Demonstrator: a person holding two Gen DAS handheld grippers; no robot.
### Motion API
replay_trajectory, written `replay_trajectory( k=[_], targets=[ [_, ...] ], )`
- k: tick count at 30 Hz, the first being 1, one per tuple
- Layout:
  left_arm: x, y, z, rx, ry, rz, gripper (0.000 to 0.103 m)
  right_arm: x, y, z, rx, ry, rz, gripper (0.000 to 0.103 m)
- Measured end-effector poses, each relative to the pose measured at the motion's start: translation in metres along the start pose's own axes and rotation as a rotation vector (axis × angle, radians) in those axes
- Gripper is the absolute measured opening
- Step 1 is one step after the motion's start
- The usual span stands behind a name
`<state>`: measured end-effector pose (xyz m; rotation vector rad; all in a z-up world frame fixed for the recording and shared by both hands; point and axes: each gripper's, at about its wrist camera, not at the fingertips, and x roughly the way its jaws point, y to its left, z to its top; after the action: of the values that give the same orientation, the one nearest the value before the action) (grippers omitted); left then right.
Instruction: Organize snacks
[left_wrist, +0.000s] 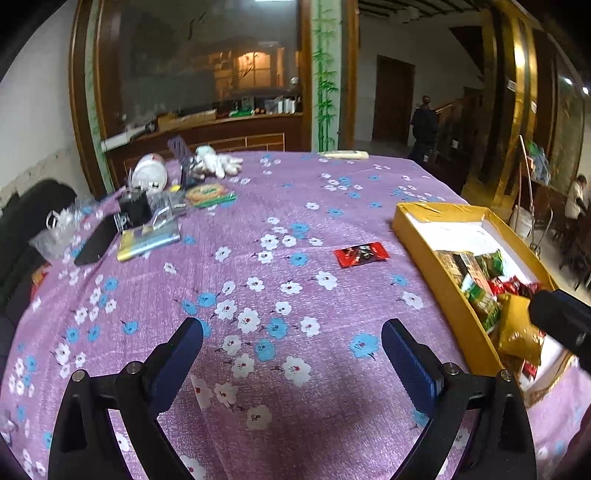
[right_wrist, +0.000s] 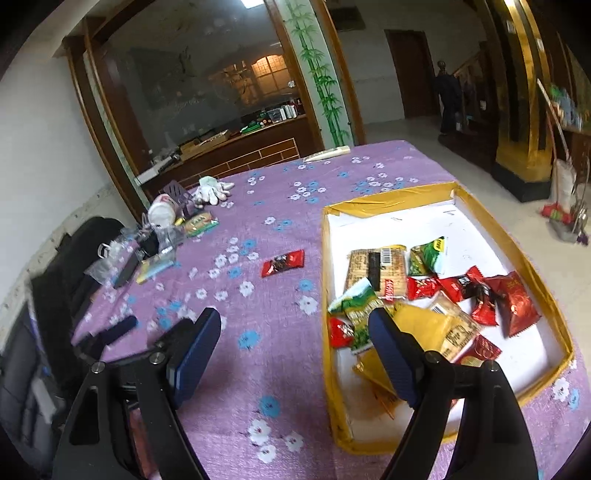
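Left hand-held gripper (left_wrist: 291, 341) spread, empty, over bare cloth. Right hand-held gripper (right_wrist: 295, 328) spread, empty, at box (right_wrist: 325, 258) edge. Red snack (left_wrist: 361, 254) alone on tabletop (left_wrist: 258, 221), nothing blocking. Other snacks (right_wrist: 424, 288) in box. Clutter (left_wrist: 155, 206) far-left w/ glove (left_wrist: 218, 162).

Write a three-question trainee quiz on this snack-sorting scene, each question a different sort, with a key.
1. True or false: the red snack packet on the purple tablecloth lies inside the yellow box.
2. Multiple choice: the left hand-held gripper holds A) a packet, B) nothing, C) a glove.
3. Fill in: the white gloves lie at the table's ____ end, seen from the cameras.

Key: 1 false, it lies on the cloth beside the box; 2 B, jaws open and empty; 3 far.
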<state>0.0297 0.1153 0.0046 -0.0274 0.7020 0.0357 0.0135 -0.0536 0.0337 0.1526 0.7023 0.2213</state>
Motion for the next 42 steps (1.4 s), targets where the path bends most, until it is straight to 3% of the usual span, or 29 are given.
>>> replay_trajectory(
  k=[4, 7, 11, 15, 24, 27, 42],
  targets=[
    [-0.013, -0.018, -0.009, 0.059, -0.017, -0.013, 0.100, -0.023, -0.003, -0.024, -0.017, -0.125, -0.119, 0.082],
    [-0.021, -0.037, -0.017, 0.121, -0.026, -0.023, 0.102, -0.038, -0.012, -0.039, 0.001, -0.202, -0.232, 0.089],
    [-0.030, -0.066, -0.028, 0.255, -0.063, -0.014, 0.102, -0.045, -0.028, -0.052, 0.057, -0.248, -0.346, 0.093],
    [-0.035, -0.073, -0.031, 0.280, -0.083, -0.043, 0.102, -0.047, -0.035, -0.060, 0.071, -0.311, -0.434, 0.098],
    [-0.025, -0.075, -0.032, 0.297, -0.039, 0.015, 0.102, -0.033, -0.042, -0.061, 0.097, -0.228, -0.456, 0.101],
    [-0.021, -0.073, -0.032, 0.292, -0.007, 0.000, 0.102, -0.032, -0.044, -0.061, 0.106, -0.224, -0.463, 0.101],
    [-0.018, -0.073, -0.033, 0.287, 0.003, 0.020, 0.102, -0.039, -0.041, -0.061, 0.114, -0.254, -0.469, 0.101]
  ],
)
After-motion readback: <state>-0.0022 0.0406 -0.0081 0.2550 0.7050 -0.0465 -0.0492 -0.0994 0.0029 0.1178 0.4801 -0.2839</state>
